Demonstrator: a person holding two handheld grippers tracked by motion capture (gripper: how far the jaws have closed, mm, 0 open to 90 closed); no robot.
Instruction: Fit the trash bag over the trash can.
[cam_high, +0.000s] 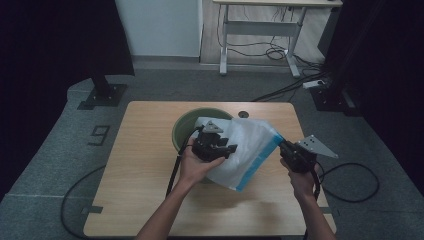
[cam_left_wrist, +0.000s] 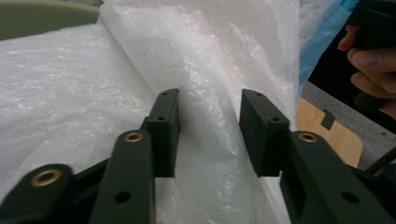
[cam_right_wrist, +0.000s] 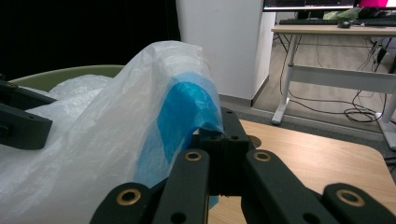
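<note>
Crinkled white bag (cam_high: 239, 150), blue edge

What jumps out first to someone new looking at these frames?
The big white plastic bag with a blue edge, held up over the middle of the wooden table in front of a green bin. The right gripper is clamped on the bag's blue edge at the right, while the left gripper has a fold of the white film between its jaws, pads not yet pressing.
</note>
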